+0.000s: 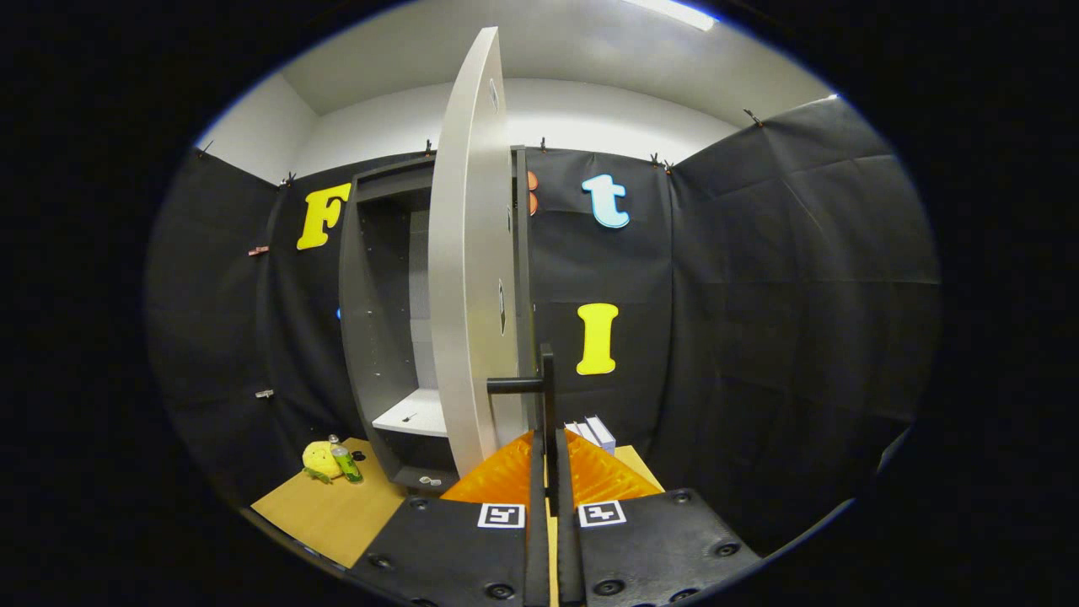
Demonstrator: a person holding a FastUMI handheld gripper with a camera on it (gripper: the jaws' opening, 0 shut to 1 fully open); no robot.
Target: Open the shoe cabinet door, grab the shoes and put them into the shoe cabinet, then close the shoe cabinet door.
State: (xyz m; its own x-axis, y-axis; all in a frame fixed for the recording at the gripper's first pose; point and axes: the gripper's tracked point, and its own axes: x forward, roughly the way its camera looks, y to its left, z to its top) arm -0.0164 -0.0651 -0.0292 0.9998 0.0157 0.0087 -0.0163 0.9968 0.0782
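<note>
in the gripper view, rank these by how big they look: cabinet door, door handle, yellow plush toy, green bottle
1. cabinet door, open and near the camera
2. door handle, gripped between the fingers of the gripper; nearness inflates it
3. yellow plush toy
4. green bottle, leaning against the toy

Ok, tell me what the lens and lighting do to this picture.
Gripper view: fisheye bends the open cabinet door and cabinet frame into curves; a ceiling light glares overhead; the cabinet interior is dim apart from its pale shelf; focus stays sharp throughout; the gripper sits shut on the dark door handle.
</note>
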